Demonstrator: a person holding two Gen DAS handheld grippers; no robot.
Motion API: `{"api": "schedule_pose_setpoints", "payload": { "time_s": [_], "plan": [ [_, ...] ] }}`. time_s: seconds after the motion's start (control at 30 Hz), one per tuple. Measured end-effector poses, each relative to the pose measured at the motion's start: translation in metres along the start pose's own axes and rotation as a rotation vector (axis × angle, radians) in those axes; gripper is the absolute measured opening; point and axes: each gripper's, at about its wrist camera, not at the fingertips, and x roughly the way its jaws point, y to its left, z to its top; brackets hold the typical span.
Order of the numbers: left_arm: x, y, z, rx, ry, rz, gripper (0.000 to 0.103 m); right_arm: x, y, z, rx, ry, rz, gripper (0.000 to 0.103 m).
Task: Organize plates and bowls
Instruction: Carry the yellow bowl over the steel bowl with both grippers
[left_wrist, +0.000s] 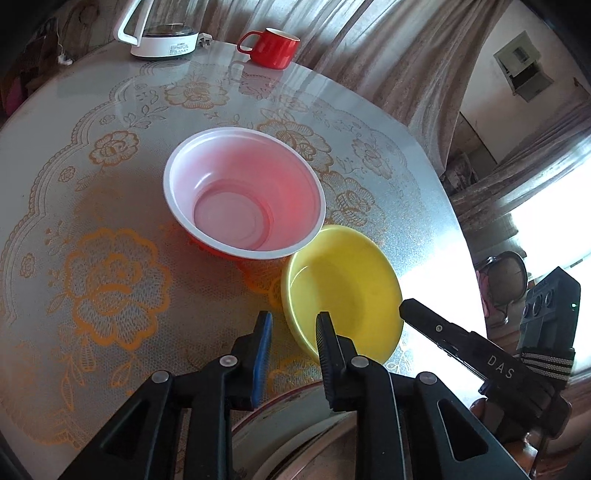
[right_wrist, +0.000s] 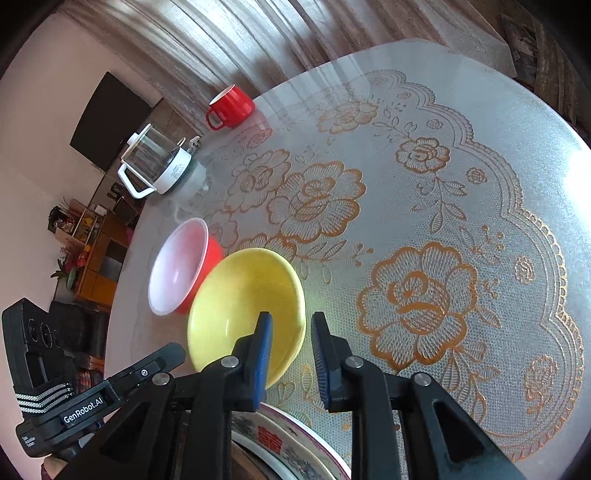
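Observation:
A yellow bowl (left_wrist: 347, 288) (right_wrist: 243, 302) stands on the lace-patterned table, touching a larger red bowl with a white inside (left_wrist: 243, 192) (right_wrist: 177, 266). My left gripper (left_wrist: 293, 326) is open, with the yellow bowl's near-left rim showing in the gap between its fingers; the pads do not press it. My right gripper (right_wrist: 291, 328) is open too, with one finger over the bowl's inside and the other outside its right rim. A decorated plate (left_wrist: 291, 406) (right_wrist: 273, 435) lies under both grippers at the near edge. I cannot tell how high the fingers are above the rim.
A red mug (left_wrist: 271, 48) (right_wrist: 231, 107) and a glass kettle on a white base (left_wrist: 162, 33) (right_wrist: 155, 162) stand at the far side of the round table (left_wrist: 74, 184) (right_wrist: 480, 184). Curtains hang behind, and the table edge runs close on the right in the left wrist view.

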Motion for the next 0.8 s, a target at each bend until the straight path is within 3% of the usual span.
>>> {"api": "schedule_pose_setpoints", "payload": {
  "time_s": [0.2,0.33,0.8],
  "plan": [
    [0.007,-0.007,0.003,0.052,-0.003,0.006,0.022,0.014,0.005,0.004,-0.025,0.043,-0.022,0.019],
    [0.0,-0.012,0.002,0.069,-0.018,-0.008,0.018,0.009,0.009,0.004,-0.062,0.013,-0.074,0.013],
    [-0.042,-0.037,-0.002,0.127,-0.1,-0.065,0.018,-0.035,0.011,0.003,-0.042,-0.086,-0.044,0.011]
  ]
}}
